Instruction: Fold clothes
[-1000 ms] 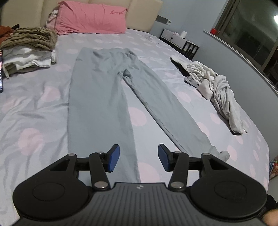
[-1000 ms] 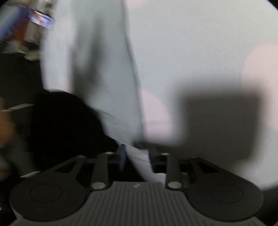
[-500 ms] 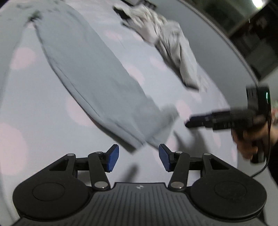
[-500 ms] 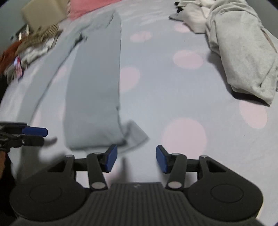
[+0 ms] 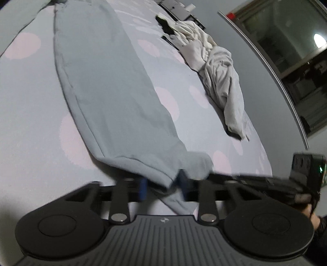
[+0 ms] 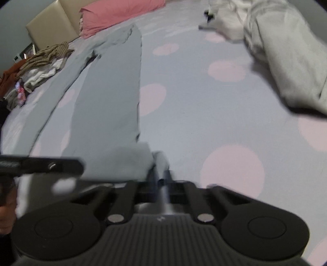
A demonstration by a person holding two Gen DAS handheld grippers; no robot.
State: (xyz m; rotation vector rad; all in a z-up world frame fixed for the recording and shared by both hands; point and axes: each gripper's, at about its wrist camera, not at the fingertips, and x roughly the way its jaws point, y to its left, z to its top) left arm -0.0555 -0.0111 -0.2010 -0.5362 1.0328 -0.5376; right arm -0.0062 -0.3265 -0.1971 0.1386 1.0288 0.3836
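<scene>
We are closing the right gripper on the cuff of the grey trousers, which are lying flat on the bed up the centre-left of the frame. The left gripper is half open around the hem. With holds this shallow, we are risking the cloth slipping out.

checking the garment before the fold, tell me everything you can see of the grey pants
The grey pants look like soft, thin knit in plain blue-grey. They lie flat and lengthwise on the spotted bedsheet, legs spread in a narrow V, waistband toward the pink pillow. The near leg's hem is rumpled. The left gripper has hem cloth between its jaws, which stand apart; the right gripper is pinched on the hem's corner.
</scene>
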